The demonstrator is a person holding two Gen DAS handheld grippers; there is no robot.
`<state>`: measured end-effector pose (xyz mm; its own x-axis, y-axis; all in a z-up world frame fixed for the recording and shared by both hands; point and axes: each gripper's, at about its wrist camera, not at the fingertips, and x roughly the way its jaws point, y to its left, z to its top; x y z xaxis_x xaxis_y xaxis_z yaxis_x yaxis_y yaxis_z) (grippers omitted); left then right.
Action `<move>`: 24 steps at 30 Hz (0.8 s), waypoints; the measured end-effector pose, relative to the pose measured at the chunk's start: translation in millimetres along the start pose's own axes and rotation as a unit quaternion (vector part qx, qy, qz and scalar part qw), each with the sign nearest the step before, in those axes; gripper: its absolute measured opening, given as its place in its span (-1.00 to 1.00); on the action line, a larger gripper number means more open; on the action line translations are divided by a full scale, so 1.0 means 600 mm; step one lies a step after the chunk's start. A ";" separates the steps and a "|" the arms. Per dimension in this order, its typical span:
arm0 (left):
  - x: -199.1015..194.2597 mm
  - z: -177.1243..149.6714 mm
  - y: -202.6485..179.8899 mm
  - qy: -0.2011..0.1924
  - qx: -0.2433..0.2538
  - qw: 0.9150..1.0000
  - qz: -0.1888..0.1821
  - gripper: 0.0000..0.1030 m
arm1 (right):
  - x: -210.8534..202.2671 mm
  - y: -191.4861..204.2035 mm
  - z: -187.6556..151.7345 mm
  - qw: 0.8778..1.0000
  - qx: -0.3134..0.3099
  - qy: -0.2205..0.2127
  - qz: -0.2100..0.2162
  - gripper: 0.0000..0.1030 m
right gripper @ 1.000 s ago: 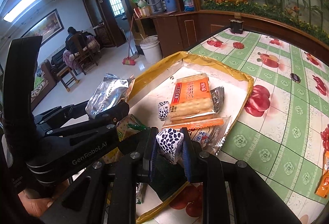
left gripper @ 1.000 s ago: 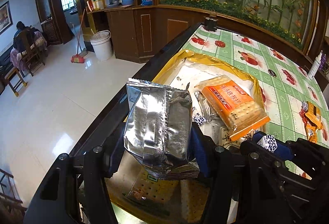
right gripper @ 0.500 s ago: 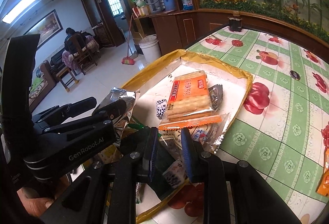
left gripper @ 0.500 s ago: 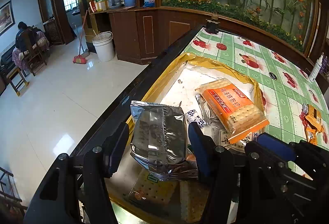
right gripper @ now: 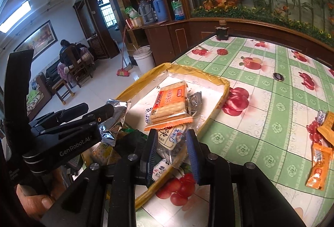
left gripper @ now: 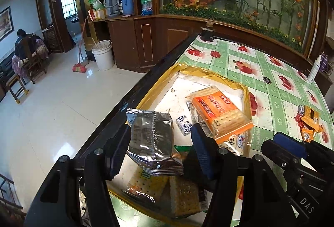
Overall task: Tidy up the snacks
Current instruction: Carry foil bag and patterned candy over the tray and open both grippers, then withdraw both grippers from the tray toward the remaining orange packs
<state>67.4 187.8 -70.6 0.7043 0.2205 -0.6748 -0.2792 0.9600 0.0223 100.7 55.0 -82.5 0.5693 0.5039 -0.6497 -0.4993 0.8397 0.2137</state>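
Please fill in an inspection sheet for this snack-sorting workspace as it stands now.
Surface: table under a green checked cloth with fruit prints.
Job's things: yellow-rimmed tray holds an orange cracker pack, a silver pouch, a small blue-dotted candy and more cracker packs; loose orange packets lie on the cloth outside it.
Clutter: dark bottle at the far table edge; a small dark round thing on the cloth.
Grippers: left gripper open around the silver pouch, pads clear; right gripper opening, over wrapped snacks at the tray's edge.
Cables: nothing seen.
Surroundings: bucket, broom, wooden cabinet, a seated person far off.
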 end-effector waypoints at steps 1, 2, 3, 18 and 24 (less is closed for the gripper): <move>-0.003 0.000 -0.004 -0.001 0.002 1.000 -0.001 0.15 | -0.005 -0.004 -0.001 1.000 0.002 -0.001 -0.001 -0.37; -0.006 0.001 -0.007 -0.003 0.005 1.000 -0.002 0.15 | -0.009 -0.007 -0.003 1.000 0.004 -0.003 -0.003 -0.36; -0.009 0.001 -0.010 -0.004 0.007 1.000 -0.002 0.15 | -0.014 -0.010 -0.004 1.000 0.006 -0.005 -0.005 -0.35; -0.034 -0.002 -0.076 -0.014 0.042 0.999 -0.008 0.17 | -0.082 -0.097 -0.031 0.997 0.057 -0.031 -0.034 -0.29; -0.040 -0.002 -0.104 -0.014 0.056 0.998 -0.012 0.17 | -0.106 -0.136 -0.048 0.995 0.080 -0.036 -0.049 -0.25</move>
<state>67.1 122.7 -56.9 0.7287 0.2004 -0.6549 -0.1887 0.9780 0.0892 86.5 -51.4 -79.9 0.6581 0.4262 -0.6207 -0.3322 0.9042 0.2685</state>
